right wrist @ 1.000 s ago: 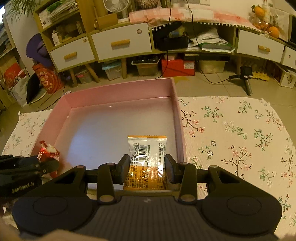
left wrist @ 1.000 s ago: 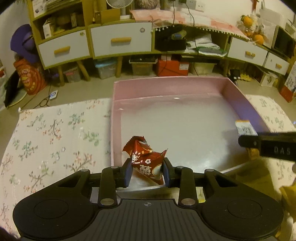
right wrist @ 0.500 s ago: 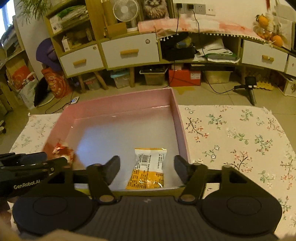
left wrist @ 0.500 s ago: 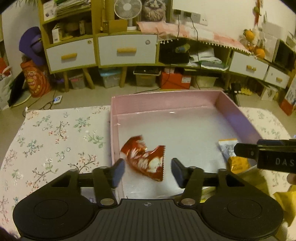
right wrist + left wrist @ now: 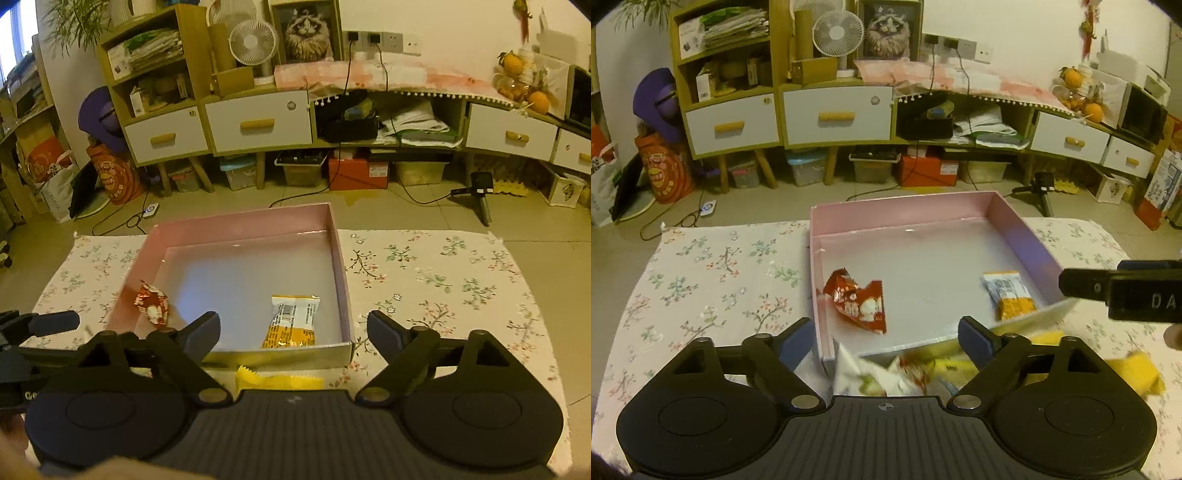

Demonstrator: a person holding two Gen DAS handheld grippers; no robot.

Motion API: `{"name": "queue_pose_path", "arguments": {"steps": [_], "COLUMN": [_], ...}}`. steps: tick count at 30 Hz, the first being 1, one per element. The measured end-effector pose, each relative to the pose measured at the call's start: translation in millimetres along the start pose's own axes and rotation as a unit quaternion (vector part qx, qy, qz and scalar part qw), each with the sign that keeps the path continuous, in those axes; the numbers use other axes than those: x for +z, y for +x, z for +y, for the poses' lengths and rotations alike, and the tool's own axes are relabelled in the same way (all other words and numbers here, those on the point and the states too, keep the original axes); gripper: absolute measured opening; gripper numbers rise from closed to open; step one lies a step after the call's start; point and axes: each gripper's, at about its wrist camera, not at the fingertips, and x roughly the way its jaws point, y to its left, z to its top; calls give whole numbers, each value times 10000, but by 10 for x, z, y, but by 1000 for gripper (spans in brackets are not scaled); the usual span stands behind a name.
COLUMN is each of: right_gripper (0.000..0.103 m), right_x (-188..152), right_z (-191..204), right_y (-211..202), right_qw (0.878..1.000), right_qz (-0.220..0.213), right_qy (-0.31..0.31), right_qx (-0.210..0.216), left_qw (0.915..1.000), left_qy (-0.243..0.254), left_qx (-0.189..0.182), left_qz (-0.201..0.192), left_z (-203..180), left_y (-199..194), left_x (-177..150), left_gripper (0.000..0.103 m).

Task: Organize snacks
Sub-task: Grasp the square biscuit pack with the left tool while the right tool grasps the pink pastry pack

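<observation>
Red snack [image 5: 858, 301] in pink box [image 5: 901, 208], beyond left hand-held gripper [image 5: 886, 338], jaws opening, empty.

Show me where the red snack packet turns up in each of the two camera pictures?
Left wrist view: the red snack packet lies inside the pink box, near its left wall, left of centre.
Right wrist view: the same packet lies in the box's near left corner, at middle left.
Shared landmark: the orange-and-white packet, also in the box.

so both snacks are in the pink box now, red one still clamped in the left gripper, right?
No. The left gripper is opening with nothing between its jaws; the red snack lies loose in the pink box, as the left wrist view shows. The orange snack is in there too.
</observation>
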Motion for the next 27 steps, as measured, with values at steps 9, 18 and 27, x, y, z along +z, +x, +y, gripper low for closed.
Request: {"name": "queue_pose_path", "arguments": {"steps": [9, 18, 27], "right_gripper": [96, 100, 102], "right_x": [-154, -340, -621], "right_z": [33, 36, 44], "right_y": [-274, -459, -528], "right_qw": [9998, 9994, 9991], "right_qz": [40, 107, 204], "right_qy": [-92, -98, -91], "right_qx": [-154, -317, -347], "left_qw": [9998, 9995, 9982], "left_qy": [121, 132, 460], "left_qx": [-96, -111, -294], "left_qz": [119, 267, 240], "left_z": [-35, -15, -142], "left_y": [-388, -660, -780], "left_x": [-245, -574, -874], "left_gripper": [98, 99, 100]}}
